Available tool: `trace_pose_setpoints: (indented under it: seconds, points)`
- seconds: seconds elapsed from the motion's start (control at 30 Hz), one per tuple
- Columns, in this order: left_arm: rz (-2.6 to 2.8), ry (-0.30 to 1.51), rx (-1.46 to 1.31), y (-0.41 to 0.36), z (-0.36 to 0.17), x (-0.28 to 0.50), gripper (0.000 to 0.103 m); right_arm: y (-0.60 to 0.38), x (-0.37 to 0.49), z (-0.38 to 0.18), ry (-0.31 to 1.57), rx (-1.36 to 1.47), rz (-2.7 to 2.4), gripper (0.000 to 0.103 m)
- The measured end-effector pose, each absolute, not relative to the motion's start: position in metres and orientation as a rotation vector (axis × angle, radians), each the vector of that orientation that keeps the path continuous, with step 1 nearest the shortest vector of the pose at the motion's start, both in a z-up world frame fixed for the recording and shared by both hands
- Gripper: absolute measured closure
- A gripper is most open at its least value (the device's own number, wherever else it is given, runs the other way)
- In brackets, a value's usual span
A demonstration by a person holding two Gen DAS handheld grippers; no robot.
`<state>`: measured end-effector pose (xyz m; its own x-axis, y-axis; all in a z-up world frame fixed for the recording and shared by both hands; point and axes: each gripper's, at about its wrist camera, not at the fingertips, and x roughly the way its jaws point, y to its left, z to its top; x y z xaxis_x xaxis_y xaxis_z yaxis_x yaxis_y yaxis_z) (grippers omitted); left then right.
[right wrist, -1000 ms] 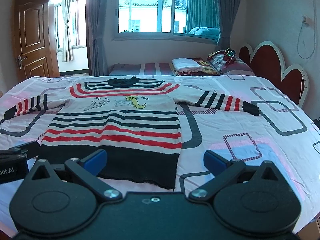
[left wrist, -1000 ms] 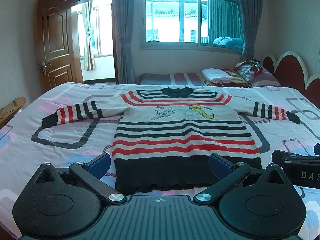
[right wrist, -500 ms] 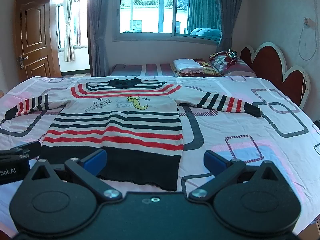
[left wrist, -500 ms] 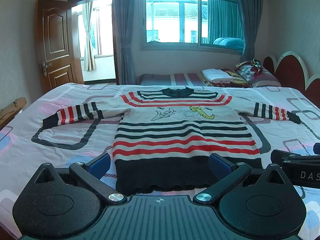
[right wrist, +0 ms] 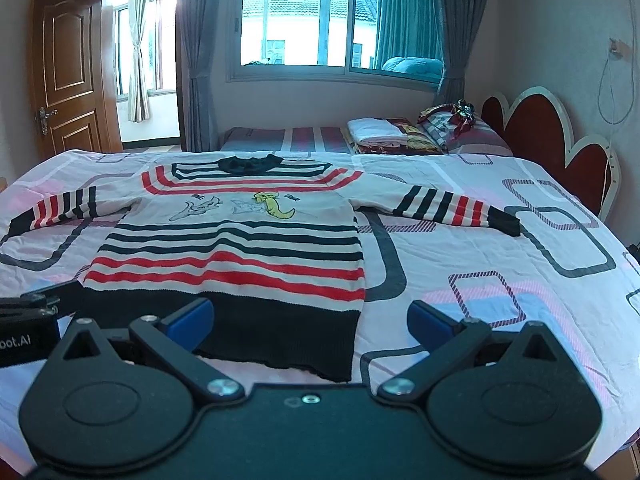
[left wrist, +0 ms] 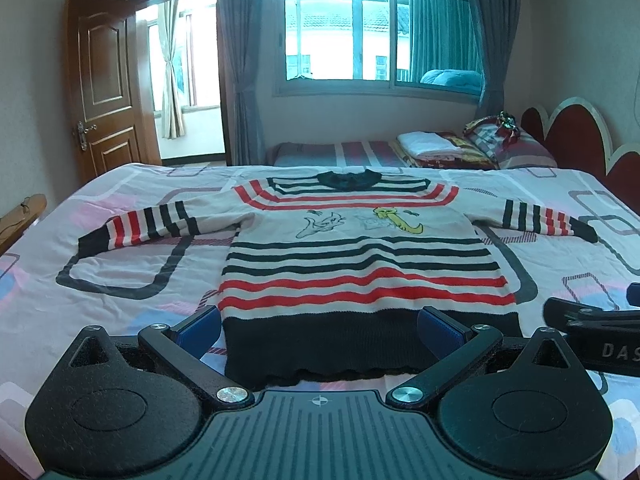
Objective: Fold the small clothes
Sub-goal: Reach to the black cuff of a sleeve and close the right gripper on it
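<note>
A small striped sweater (left wrist: 360, 264) lies flat on the bed, face up, both sleeves spread out, dark hem nearest me; it also shows in the right wrist view (right wrist: 236, 248). My left gripper (left wrist: 320, 330) is open and empty, just above the hem's middle. My right gripper (right wrist: 310, 318) is open and empty, above the hem's right corner. The right gripper's body (left wrist: 592, 336) shows at the right edge of the left wrist view; the left gripper's body (right wrist: 28, 328) shows at the left edge of the right wrist view.
The bed has a pink and white sheet (right wrist: 500, 280) with grey rectangles. A red headboard (right wrist: 552, 136) stands on the right. Folded bedding and pillows (right wrist: 400, 136) lie on a second bed at the back. A wooden door (left wrist: 104, 84) is at the left.
Both grippers have risen and eased back slightly, so the views tilt a little; the sweater has not moved. Both stay open.
</note>
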<state>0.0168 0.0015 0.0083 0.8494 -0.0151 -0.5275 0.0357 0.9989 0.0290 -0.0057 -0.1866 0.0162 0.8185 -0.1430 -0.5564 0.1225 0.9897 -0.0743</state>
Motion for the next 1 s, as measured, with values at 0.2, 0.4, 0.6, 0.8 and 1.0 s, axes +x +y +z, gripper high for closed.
trace_pose_setpoints:
  seconds: [0.2, 0.4, 0.6, 0.8, 1.0]
  points:
    - [-0.083, 0.573, 0.028, -0.005, 0.009, 0.045, 0.000, -0.213, 0.001, 0.019, 0.562, 0.010, -0.165, 0.001]
    - [-0.143, 0.380, -0.005, -0.018, 0.050, 0.094, 0.000, -0.272, 0.034, 0.032, 0.526, 0.108, -0.190, 0.001]
    - [-0.054, 0.408, 0.005, -0.031, 0.026, 0.172, 0.000, -0.342, 0.087, 0.034, 0.506, 0.236, -0.262, 0.023]
    - [-0.033, 0.578, -0.034, -0.038, -0.009, 0.249, 0.000, -0.414, 0.154, 0.002, 0.510, 0.351, -0.332, 0.051]
    - [-0.057, 0.699, -0.111, -0.040, -0.055, 0.307, 0.000, -0.516, 0.218, -0.064, 0.511, 0.656, -0.448, 0.064]
